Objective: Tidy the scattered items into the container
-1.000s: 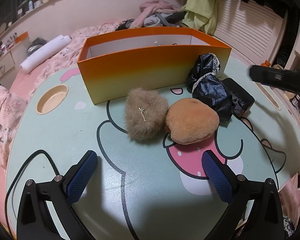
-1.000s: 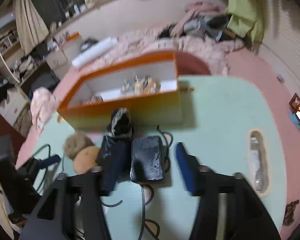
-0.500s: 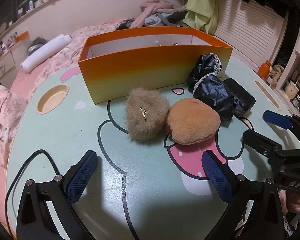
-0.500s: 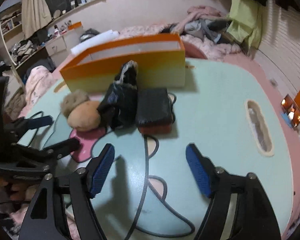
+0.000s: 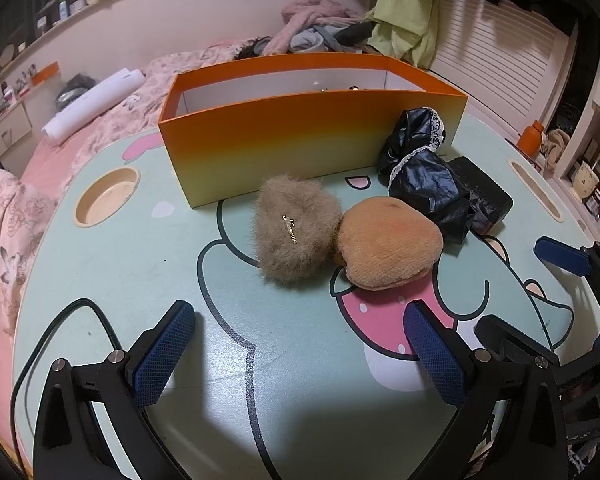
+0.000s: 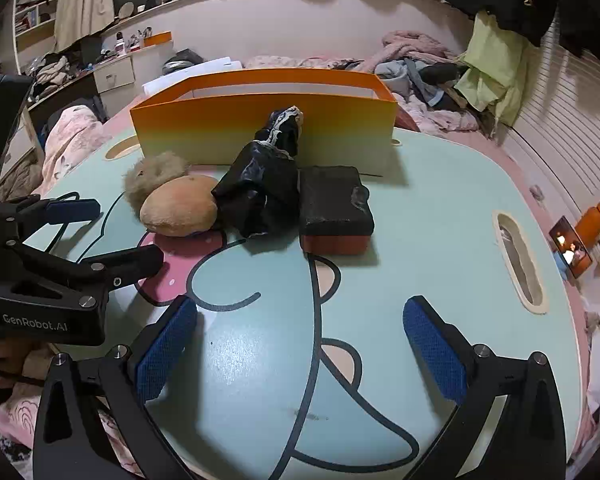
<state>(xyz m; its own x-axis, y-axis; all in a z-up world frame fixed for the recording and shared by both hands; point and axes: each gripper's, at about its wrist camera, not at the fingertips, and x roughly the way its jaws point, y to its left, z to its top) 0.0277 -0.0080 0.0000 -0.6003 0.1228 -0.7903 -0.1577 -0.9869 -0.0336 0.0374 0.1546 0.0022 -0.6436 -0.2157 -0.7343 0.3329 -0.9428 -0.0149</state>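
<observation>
An orange box (image 5: 300, 136) stands at the far side of the table; it also shows in the right wrist view (image 6: 260, 128). In front of it lie a furry beige pouch (image 5: 296, 232), a tan plush pouch (image 5: 388, 244), a crumpled black bag with lace trim (image 5: 420, 168) and a black block with a red base (image 6: 334, 208). My left gripper (image 5: 300, 356) is open and empty, low over the table short of the pouches. My right gripper (image 6: 300, 348) is open and empty, short of the black block. The same items show in the right wrist view: furry pouch (image 6: 152, 176), tan pouch (image 6: 178, 210), black bag (image 6: 260, 188).
The round table (image 5: 120, 280) has a cartoon print, a round cup recess (image 5: 106, 196) at left and an oval slot (image 6: 520, 256) at right. A black cable (image 5: 60, 332) lies near the left gripper. A bed with clothes lies behind the table.
The right gripper has come down from above the box to low over the table's near right side. The left gripper has not moved.
</observation>
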